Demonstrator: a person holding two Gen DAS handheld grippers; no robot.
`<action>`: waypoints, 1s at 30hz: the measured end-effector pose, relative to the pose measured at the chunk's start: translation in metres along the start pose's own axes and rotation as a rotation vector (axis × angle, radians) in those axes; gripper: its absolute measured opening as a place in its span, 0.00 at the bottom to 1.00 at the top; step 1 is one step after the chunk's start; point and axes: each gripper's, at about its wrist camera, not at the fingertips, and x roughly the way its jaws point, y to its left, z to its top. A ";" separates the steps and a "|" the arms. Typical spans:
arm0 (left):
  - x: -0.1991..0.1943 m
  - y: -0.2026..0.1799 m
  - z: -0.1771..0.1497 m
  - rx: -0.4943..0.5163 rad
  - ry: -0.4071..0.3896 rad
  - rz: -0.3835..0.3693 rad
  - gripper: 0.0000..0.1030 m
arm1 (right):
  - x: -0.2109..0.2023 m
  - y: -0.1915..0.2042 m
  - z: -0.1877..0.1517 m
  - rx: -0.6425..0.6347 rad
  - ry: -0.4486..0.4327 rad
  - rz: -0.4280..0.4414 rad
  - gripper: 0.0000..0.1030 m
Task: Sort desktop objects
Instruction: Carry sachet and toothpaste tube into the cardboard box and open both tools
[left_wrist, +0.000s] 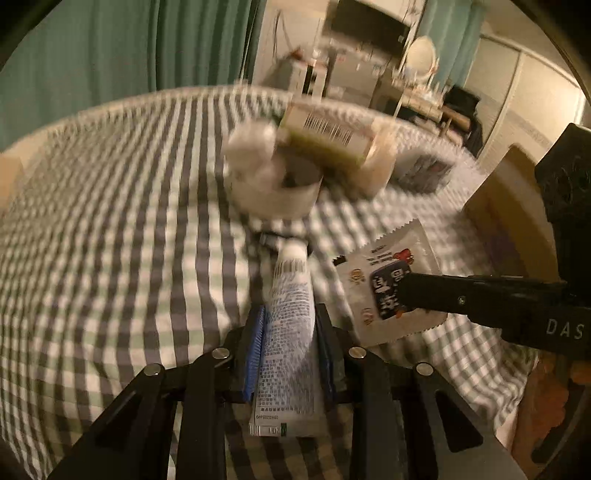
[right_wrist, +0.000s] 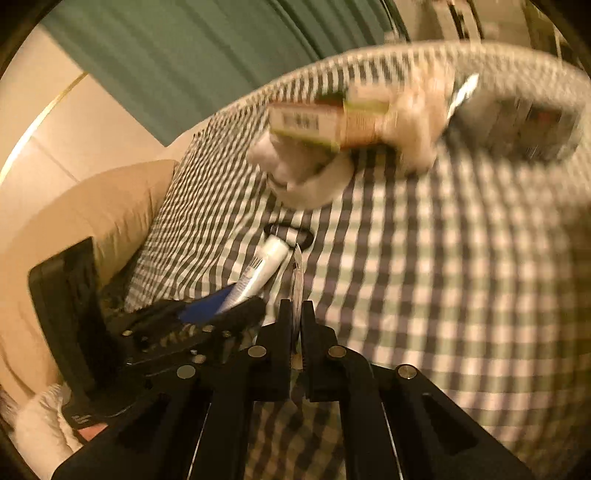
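While both point downward, fingers (left_wrist: 288, 332) clamp tube (left_wrist: 291, 295); packet (left_wrist: 388, 284)

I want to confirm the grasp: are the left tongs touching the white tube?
Touching. In the left wrist view the white tube lies between the left tongs, both blue pads pressed against its sides.

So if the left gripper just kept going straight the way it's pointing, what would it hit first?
The left gripper, shut on the white tube, points past the tube's cap at a small dark ring on the checked cloth. Probably that ring first, then the white cup; blur leaves depth unclear.
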 end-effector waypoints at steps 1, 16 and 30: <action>-0.007 -0.003 0.001 -0.005 -0.028 0.001 0.24 | -0.010 0.003 0.000 -0.020 -0.019 -0.017 0.04; -0.111 -0.140 0.039 0.020 -0.236 -0.240 0.24 | -0.226 -0.038 -0.014 0.056 -0.385 -0.193 0.04; -0.058 -0.317 0.099 0.112 -0.132 -0.462 0.24 | -0.301 -0.157 -0.051 0.327 -0.494 -0.380 0.06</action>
